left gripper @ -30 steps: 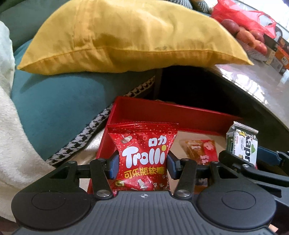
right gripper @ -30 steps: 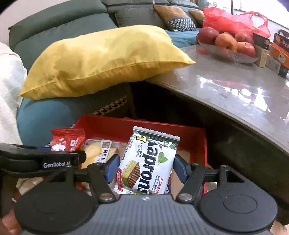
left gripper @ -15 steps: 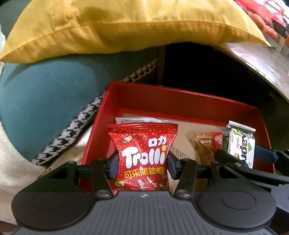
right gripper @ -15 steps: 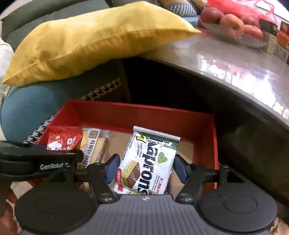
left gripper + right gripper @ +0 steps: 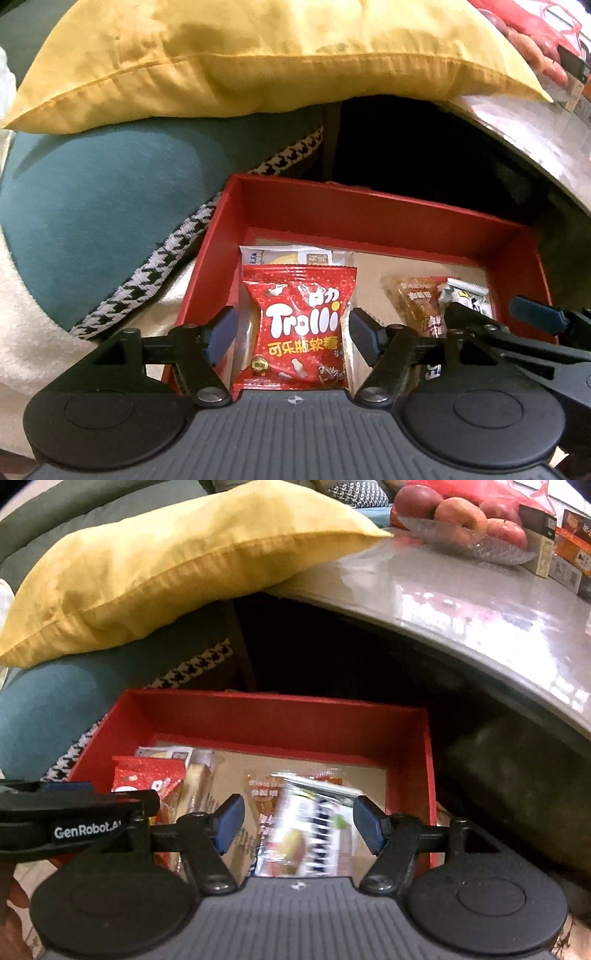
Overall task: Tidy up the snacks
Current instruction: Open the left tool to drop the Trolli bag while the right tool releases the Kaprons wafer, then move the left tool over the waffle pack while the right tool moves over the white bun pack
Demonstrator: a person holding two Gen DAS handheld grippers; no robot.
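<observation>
1. Red Trolli gummy pack (image 5: 301, 330) is the big news: the left gripper (image 5: 290, 334) was pinching it half a second ago, and its jaws have just been opening. Now the blue pads (image 5: 221, 334) stand clear of both edges of the pack, with the pack still sitting between them but no longer squeezed.

2. The pack looks like it has dropped into the red box (image 5: 369, 218), near the left wall, leaning over a pale wrapped snack (image 5: 295, 255) behind it. I can't tell whether it's fully settled on the bottom.

3. Right side is the same story, I think. The right gripper (image 5: 299, 829) had the Kaprons wafer pack (image 5: 314, 830) upright between its fingers earlier; now that pack is one motion-blurred streak and sits lower, inside the box, partly over an orange-brown snack (image 5: 264, 801). The jaws are spread with visible gaps on both sides, so to me it reads as let go and falling or just landed. Blur makes it hard to be sure about contact.

4. For the task: both snacks now seem to be in the box along with the two already there, so this drop-off step looks basically done.

5. My guess for next: lift both grippers straight up and out without snagging a wrapper, then go fetch whatever's left. No other loose snacks show in either view.
</observation>
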